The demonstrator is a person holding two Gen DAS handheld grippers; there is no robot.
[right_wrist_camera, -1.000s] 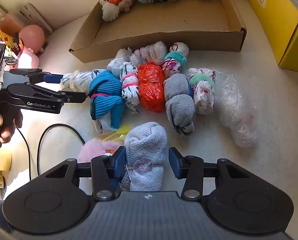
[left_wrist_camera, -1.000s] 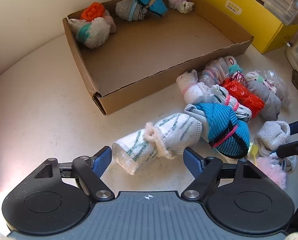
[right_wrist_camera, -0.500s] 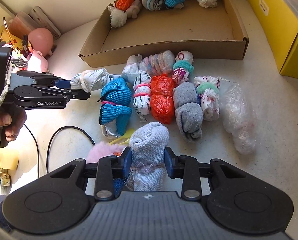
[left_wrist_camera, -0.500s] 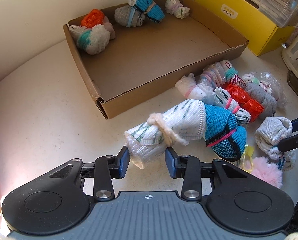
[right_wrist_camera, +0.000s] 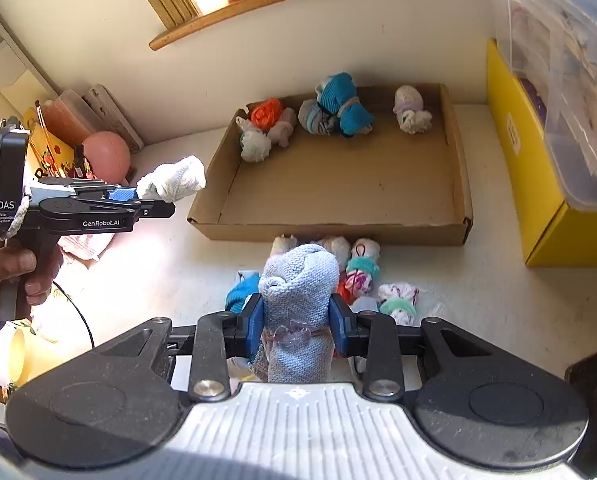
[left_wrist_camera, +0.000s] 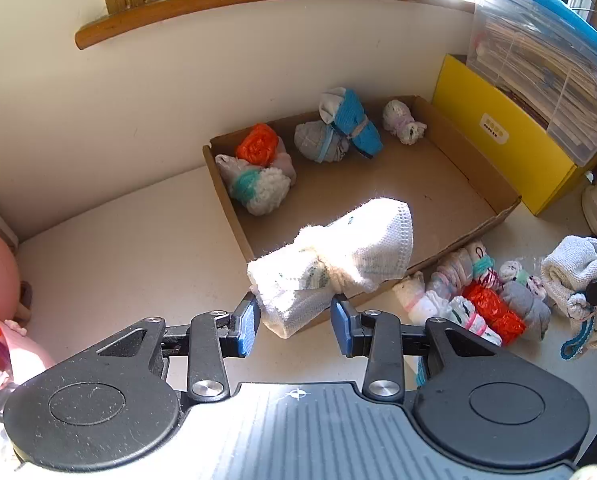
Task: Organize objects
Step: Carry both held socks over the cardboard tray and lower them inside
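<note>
A: Socks, rolled and tied into bundles, are the thing here. The left gripper is closed on a white bundle, and it holds it in the air near the front corner of the box

B: And the other one?

A: The right gripper is clamped on a grey-blue bundle, lifted above the row of bundles that lies on the table just before the box

B: How will such a bundle handle, you think?

A: Light and soft, I judge. The knit gives under the pads, so it will not slip easily, but it can sag. The white one is gripped at one end, and the rest sticks out forward past its fluffy tie. Nearer to the tie would be more firm. The grey-blue one is taken at the middle, where a clear band with a small bow goes around it

B: Materials?

A: The white one is an open waffle knit with faint green marks, the grey-blue one a fine rib. The box is plain brown cardboard, shallow, with some bundles already along its back wall
</note>
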